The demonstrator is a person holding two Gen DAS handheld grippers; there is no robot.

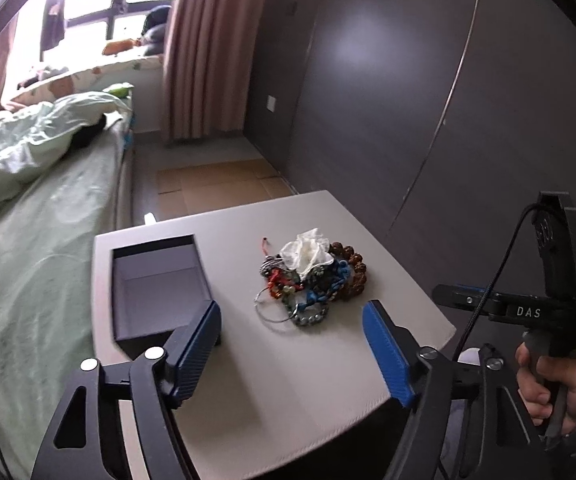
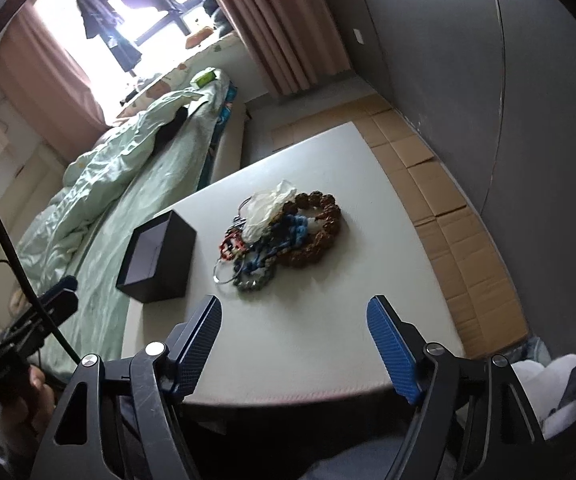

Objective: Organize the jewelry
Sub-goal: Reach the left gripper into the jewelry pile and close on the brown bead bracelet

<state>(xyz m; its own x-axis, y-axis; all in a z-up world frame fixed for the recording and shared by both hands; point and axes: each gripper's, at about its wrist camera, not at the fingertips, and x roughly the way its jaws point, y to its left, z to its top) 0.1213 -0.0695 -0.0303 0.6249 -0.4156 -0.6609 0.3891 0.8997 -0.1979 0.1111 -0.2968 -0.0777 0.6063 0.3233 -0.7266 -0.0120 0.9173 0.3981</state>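
A tangled heap of jewelry lies on the white table, near its middle. In it are a ring of large brown knobbly beads on the right, blue knotted cord, a red cord piece, grey-green beads at the near edge, a thin metal hoop at the near left, and a crumpled white gauzy pouch on top toward the far side (single strands are too tangled to trace). The heap as a whole is roughly round, with no clear long axis; the brown bead ring lies flat.

To the left of the heap, apart from it, stands an open dark box with a pale lining, nothing visible inside. Its long side runs from near to far.

The left gripper is above the near part of the table, its blue-padded jaws standing well apart with nothing between them; the heap lies just beyond the fingertips, between their lines, and the left finger overlaps the box's near right corner in its view. The right gripper likewise stands partly open and holds nothing, the heap farther off and ahead of it, slightly left of centre. Neither touches the jewelry.

A bed with pale green bedding runs along the left.
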